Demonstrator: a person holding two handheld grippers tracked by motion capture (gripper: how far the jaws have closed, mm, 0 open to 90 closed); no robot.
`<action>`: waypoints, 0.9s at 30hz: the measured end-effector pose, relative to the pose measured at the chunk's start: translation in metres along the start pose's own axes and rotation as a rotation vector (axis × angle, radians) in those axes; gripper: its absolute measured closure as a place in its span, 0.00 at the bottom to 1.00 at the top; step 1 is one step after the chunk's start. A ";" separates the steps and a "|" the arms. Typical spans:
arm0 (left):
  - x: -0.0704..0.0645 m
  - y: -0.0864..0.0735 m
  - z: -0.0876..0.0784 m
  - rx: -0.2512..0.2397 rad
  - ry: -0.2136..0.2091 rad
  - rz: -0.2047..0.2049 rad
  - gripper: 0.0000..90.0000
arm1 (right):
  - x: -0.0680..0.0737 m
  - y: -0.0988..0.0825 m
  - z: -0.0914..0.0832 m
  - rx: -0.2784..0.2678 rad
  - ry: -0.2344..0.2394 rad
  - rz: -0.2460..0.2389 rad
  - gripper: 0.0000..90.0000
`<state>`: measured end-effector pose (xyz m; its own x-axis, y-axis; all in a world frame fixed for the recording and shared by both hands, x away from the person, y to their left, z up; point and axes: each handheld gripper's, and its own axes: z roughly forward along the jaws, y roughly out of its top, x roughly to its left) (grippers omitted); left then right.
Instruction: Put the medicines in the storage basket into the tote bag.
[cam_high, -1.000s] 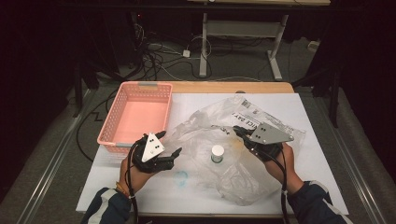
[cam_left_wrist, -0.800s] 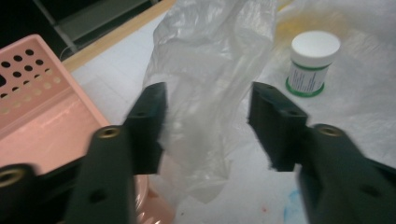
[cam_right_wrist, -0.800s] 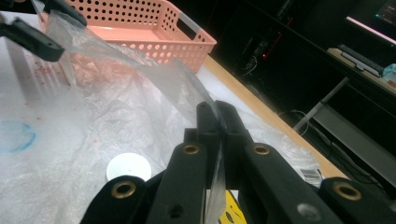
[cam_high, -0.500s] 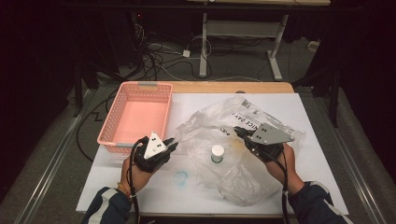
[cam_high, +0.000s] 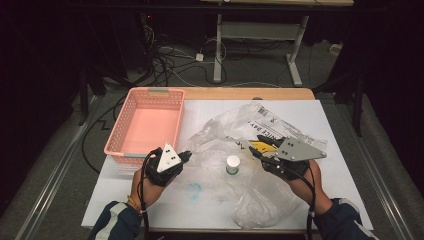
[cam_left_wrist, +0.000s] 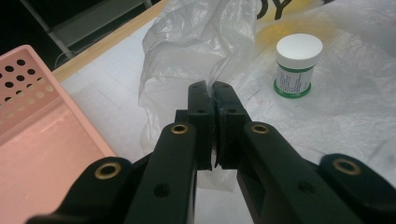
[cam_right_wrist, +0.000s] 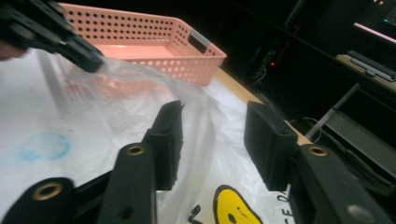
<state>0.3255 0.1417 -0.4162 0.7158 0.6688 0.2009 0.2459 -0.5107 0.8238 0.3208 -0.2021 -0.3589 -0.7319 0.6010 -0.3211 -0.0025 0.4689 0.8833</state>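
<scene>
Between tongs: jar (cam_high: 232, 164) on plastic bag (cam_high: 260, 195); left tongs (cam_left_wrist: 208, 100) pinch bag, right tongs (cam_right_wrist: 212, 140) agape.

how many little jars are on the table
1. A white-lidded jar with a green-trimmed label stands upright amid the clear plastic bag, between the two grippers. The crumpled plastic could hide others.

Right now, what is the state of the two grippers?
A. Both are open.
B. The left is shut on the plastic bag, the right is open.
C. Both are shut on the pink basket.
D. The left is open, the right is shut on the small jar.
B: the left gripper has its jaws pressed together on a fold of the plastic bag, while the right gripper shows a wide gap between its jaws.
</scene>
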 end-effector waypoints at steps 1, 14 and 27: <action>-0.001 0.000 0.000 0.000 0.000 0.002 0.94 | 0.003 0.000 -0.005 -0.005 0.016 0.008 0.57; -0.003 0.001 0.001 0.007 0.005 0.008 0.94 | 0.055 -0.029 -0.033 0.115 0.373 0.009 0.33; -0.004 0.001 0.002 0.010 -0.001 0.013 0.94 | 0.095 -0.057 -0.014 0.293 0.492 -0.130 0.38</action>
<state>0.3241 0.1376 -0.4167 0.7197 0.6614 0.2112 0.2427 -0.5246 0.8160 0.2418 -0.1805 -0.4347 -0.9687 0.1884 -0.1619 0.0241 0.7199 0.6936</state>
